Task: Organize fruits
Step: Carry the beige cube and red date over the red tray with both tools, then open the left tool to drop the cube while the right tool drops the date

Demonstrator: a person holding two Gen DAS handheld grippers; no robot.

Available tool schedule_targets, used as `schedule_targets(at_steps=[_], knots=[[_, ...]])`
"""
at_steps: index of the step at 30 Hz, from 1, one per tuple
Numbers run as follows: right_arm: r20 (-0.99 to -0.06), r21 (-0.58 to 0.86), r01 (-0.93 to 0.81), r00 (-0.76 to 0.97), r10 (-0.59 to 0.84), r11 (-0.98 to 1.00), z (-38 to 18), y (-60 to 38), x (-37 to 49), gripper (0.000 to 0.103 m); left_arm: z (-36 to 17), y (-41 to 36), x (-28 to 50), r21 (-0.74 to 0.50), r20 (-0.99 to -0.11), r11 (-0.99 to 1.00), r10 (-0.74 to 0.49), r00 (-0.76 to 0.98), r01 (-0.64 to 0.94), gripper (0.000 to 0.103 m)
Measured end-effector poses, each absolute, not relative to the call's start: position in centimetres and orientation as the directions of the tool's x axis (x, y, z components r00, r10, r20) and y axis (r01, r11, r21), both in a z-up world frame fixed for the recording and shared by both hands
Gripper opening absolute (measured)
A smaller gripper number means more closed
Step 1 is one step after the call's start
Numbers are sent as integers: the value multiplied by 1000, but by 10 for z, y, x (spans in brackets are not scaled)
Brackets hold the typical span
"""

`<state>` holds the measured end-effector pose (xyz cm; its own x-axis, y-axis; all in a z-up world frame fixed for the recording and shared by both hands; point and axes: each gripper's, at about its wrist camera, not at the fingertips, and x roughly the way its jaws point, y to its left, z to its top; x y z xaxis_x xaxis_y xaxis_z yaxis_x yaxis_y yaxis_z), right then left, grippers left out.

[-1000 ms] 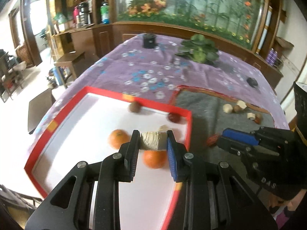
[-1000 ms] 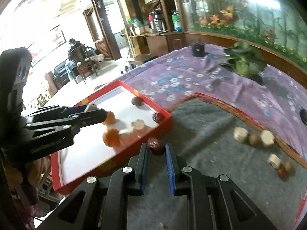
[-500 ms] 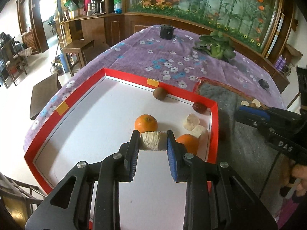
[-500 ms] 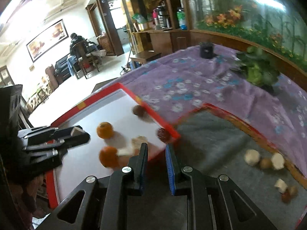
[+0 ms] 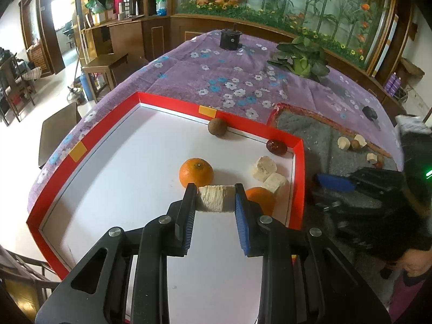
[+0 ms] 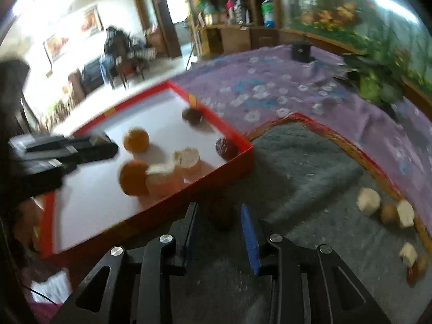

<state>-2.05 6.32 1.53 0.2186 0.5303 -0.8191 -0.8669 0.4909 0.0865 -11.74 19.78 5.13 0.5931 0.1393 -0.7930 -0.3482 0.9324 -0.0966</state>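
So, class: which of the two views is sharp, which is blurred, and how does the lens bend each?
Left wrist view: sharp, the red tray rim crisp, its edges bowed by the fisheye. Right wrist view: motion-smeared throughout, the oranges soft, corners dark.

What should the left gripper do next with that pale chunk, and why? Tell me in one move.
Probably lower a little and open. The left gripper is shut on the pale chunk above the red tray's white floor, between the two oranges, where other chunks already lie.
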Motion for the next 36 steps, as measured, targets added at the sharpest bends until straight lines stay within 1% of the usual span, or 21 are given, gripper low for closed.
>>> schedule_targets(at_steps=[2, 4, 7, 11, 13, 16, 19, 21, 23, 24, 25, 30, 33, 36], knots=[[-823, 37, -876, 246, 512, 480, 16, 64, -26, 18, 51, 199, -118, -91, -795, 933, 143, 590, -349, 27], [-831, 42, -873, 239, 502, 486, 24, 59, -27, 18, 51, 200, -119, -81, -799, 934, 147, 583, -347, 27], [-801, 47, -858, 274, 532, 512, 44, 50, -25, 18, 51, 201, -122, -70, -800, 937, 152, 581, -341, 27], [-763, 117, -850, 255, 595, 514, 61, 59, -20, 18, 48, 201, -124, -61, -804, 938, 155, 574, -340, 27], [-759, 158, -865, 203, 619, 477, 59, 79, -21, 18, 46, 203, -123, -57, -813, 935, 160, 560, -349, 27], [-764, 168, -879, 170, 622, 446, 50, 110, -26, 18, 44, 204, -122, -56, -818, 931, 165, 551, -362, 27], [-750, 212, -881, 130, 648, 423, 43, 126, -26, 18, 41, 207, -121, -43, -827, 919, 187, 530, -392, 27], [-752, 236, -870, 119, 649, 433, 40, 126, -25, 20, 38, 210, -121, -47, -836, 911, 188, 515, -409, 27], [-732, 277, -859, 102, 674, 431, 44, 115, -23, 34, 36, 212, -121, -57, -842, 906, 182, 507, -419, 33], [-721, 290, -853, 104, 685, 435, 46, 109, -22, 35, 36, 212, -121, -58, -842, 905, 183, 508, -422, 45], [-714, 296, -845, 114, 691, 445, 49, 101, -22, 35, 37, 211, -121, -59, -838, 903, 186, 513, -425, 54], [-690, 313, -817, 154, 707, 484, 57, 64, -26, 36, 48, 198, -118, -65, -816, 906, 193, 545, -419, 55], [-679, 312, -796, 195, 708, 518, 60, 38, -27, 36, 54, 182, -113, -41, -804, 915, 208, 557, -401, 55], [-681, 295, -771, 245, 691, 564, 62, 12, -26, 40, 60, 163, -105, -49, -795, 929, 187, 577, -367, 55]])
